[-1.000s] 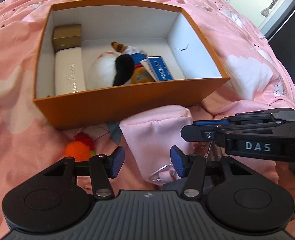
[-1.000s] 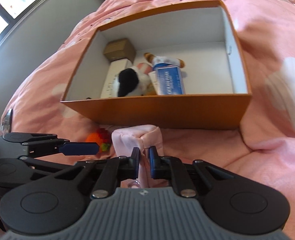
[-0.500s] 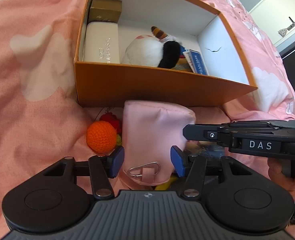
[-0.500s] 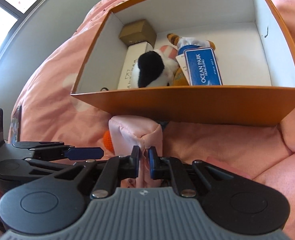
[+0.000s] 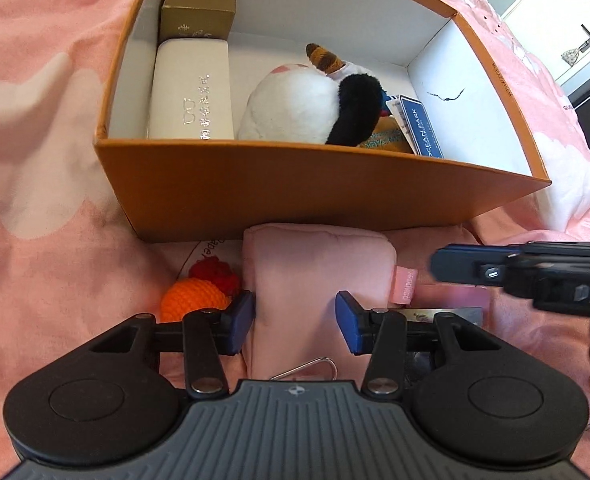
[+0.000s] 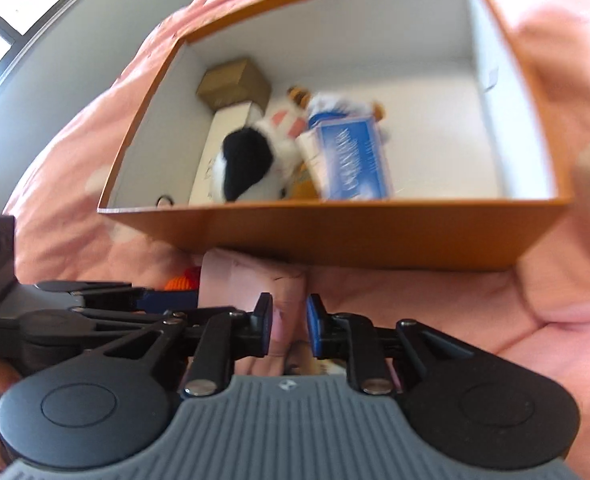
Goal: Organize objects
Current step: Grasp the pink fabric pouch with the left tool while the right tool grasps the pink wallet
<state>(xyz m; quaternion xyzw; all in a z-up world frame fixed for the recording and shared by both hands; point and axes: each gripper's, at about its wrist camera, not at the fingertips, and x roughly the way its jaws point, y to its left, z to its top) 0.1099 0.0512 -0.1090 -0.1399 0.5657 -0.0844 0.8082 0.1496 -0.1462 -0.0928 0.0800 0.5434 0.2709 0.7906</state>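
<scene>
A pink fabric pouch [image 5: 319,264] lies on the pink bedspread against the front wall of the orange box [image 5: 295,196]. My left gripper [image 5: 294,318] straddles the pouch's near end. Its jaws are closing, and both blue pads touch the pouch's sides. In the blurred right wrist view, my right gripper [image 6: 289,326] has pouch [image 6: 251,280] fabric in the narrow gap between its pads. Its jaws are opening and the pads stand off the fabric. One right finger [image 5: 475,270] reaches in from the right.
Inside the box are a gold carton [image 5: 199,12], a white case [image 5: 193,88], a plush toy [image 5: 295,108] and a blue card [image 5: 419,124]. An orange crochet ball [image 5: 193,300] lies left of the pouch. A printed packet [image 5: 443,314] sits under the right gripper.
The left gripper has sunk toward the pouch and its jaws have narrowed onto it. The right gripper's jaws, shut on the pouch fabric before, have parted. The box looms closer.
</scene>
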